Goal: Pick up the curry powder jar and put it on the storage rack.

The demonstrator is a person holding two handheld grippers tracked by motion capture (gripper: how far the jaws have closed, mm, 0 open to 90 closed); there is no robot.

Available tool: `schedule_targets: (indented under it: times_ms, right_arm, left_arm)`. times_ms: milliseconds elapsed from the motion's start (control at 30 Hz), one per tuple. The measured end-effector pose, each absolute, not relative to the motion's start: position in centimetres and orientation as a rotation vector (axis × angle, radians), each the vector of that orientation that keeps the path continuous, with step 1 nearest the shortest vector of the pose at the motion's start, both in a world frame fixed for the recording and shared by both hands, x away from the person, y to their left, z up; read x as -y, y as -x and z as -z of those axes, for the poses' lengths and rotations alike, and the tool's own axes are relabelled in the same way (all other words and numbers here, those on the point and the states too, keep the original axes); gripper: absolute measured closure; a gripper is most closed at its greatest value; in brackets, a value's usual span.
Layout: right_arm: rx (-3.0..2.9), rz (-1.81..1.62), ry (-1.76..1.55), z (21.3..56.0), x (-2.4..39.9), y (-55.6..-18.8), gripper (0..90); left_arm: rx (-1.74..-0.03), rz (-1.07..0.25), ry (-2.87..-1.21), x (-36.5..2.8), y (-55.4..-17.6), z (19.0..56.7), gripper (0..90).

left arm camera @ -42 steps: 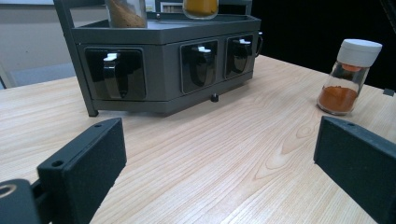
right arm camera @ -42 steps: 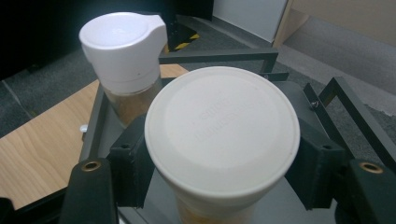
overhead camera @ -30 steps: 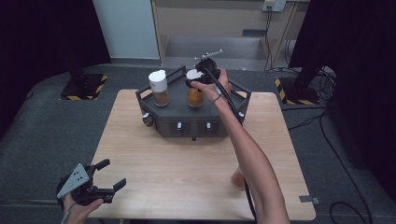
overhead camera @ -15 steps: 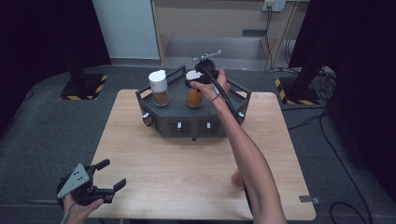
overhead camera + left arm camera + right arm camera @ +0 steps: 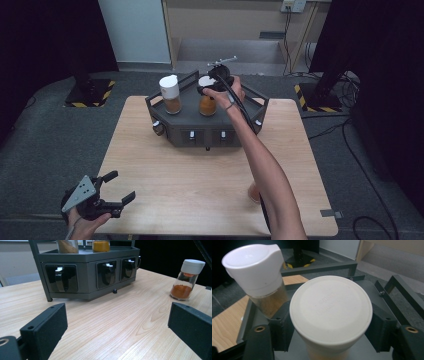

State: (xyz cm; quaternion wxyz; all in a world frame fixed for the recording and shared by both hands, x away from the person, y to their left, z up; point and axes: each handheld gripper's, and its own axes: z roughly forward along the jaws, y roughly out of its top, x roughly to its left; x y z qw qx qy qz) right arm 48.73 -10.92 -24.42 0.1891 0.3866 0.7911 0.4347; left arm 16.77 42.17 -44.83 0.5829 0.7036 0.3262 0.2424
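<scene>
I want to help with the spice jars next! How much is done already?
One brown spice jar already stands on the grey rack. The yellow jar is on the rack too: the right gripper sits around its lid, its jaws just opening. The orange jar waits on the table, likely next. The left gripper rests open.

I can read no text anywhere; the white lid (image 5: 331, 310) of the jar between my right gripper's jaws carries faint embossed lettering, too blurred to make out
</scene>
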Motion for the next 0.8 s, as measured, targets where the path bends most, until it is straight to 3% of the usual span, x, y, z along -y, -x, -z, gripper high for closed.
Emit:
schedule_targets:
  times_ms: [167,800]
  right_arm:
    - [-2.128,-1.293,-1.092,24.2,11.6,-47.0,11.3]
    - [-2.110,-1.448,-0.889,19.5,16.7,-40.7,2.9]
  left_arm:
    - [-0.760,-0.567,-1.645,-42.1,-16.8,44.8,1.5]
    - [-0.765,-0.564,-1.640,-42.0,-16.8,44.8,1.5]
